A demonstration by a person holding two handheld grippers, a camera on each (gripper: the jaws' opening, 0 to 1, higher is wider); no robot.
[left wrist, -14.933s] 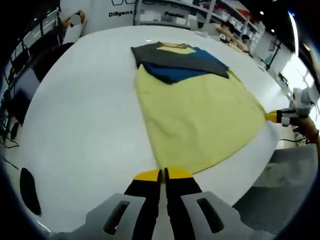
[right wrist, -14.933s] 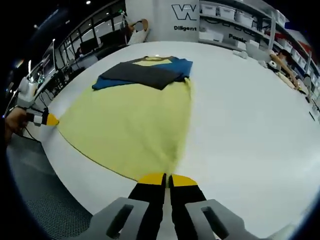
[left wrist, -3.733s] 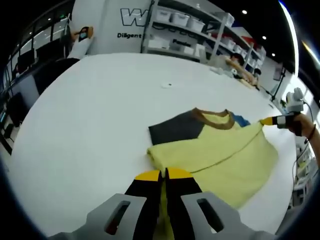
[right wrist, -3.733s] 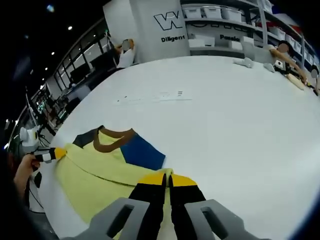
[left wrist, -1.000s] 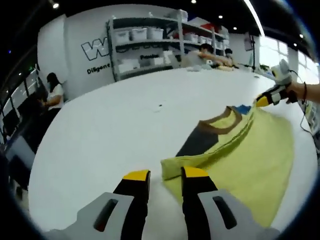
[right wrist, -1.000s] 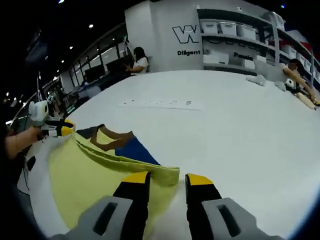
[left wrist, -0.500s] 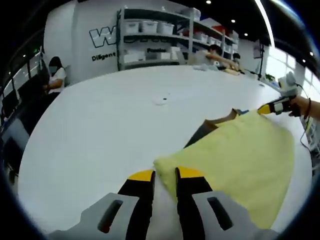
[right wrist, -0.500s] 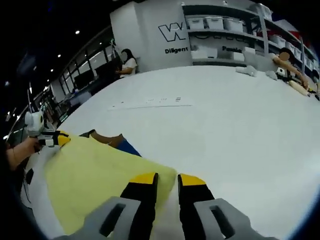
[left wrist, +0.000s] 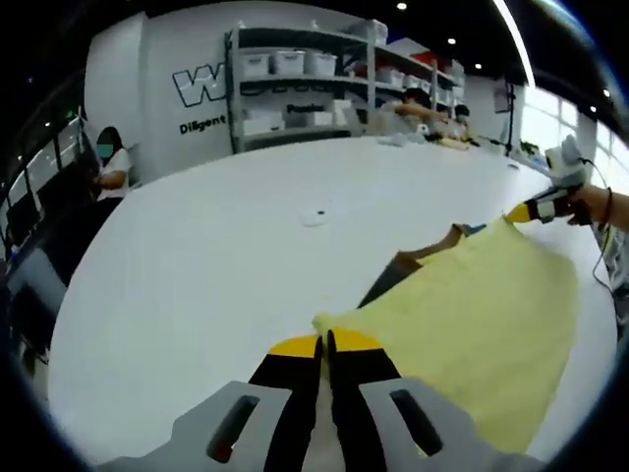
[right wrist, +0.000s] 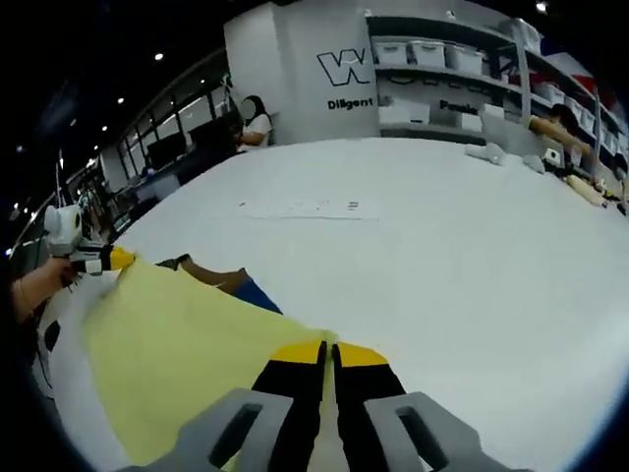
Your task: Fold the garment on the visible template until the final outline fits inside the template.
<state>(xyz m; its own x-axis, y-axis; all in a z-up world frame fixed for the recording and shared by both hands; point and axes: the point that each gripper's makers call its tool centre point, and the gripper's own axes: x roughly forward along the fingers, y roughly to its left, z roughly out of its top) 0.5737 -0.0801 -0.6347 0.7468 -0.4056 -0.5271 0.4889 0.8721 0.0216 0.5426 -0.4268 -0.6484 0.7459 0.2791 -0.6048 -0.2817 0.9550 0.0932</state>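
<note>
Garment, yellow, lying folded on white table, dark sleeve and brown collar peeking past far edge. Left gripper pinched closed on near-left corner; right gripper likewise clamped on opposite corner of same folded edge. Wide bare tabletop beyond garment on all far sides. Shelving well behind.
</note>
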